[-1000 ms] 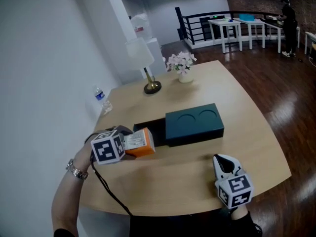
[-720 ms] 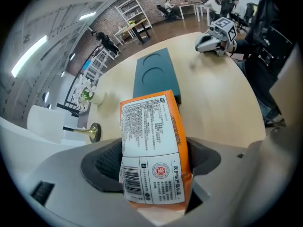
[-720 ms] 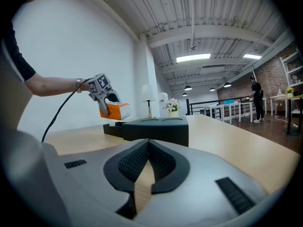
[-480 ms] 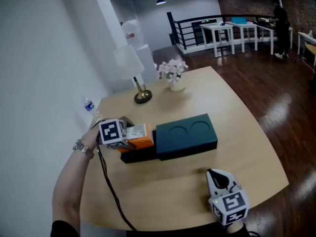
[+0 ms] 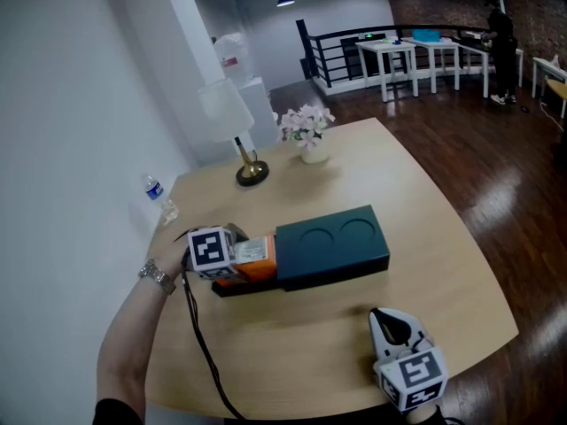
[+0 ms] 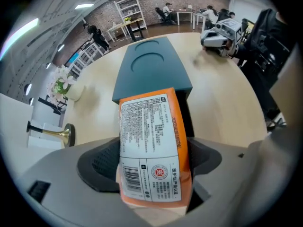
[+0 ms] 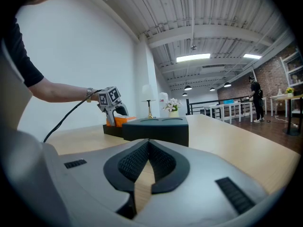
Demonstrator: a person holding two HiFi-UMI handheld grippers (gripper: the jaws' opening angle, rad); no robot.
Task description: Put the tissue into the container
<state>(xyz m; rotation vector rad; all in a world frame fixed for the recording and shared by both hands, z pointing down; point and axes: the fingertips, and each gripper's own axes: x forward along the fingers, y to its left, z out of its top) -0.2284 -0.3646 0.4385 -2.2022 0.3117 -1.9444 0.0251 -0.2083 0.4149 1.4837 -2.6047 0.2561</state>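
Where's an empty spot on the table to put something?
Bare table lies right of the teal container, and in front of it, up to the right hand-held gripper. It is crowded at the left: the left hand-held gripper holds the tissue pack there, with lamp and flowers behind.

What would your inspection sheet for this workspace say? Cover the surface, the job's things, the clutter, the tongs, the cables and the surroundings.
Surface: round wooden table.
Job's things: orange tissue pack at the open end of the dark container.
Clutter: lamp, flowers and water bottle along the far side.
Tongs: left tongs shut on the tissue pack; right tongs shut, empty.
Cables: one cable trails from the left tongs toward the near edge.
Surroundings: wall at left; railing and white tables beyond.
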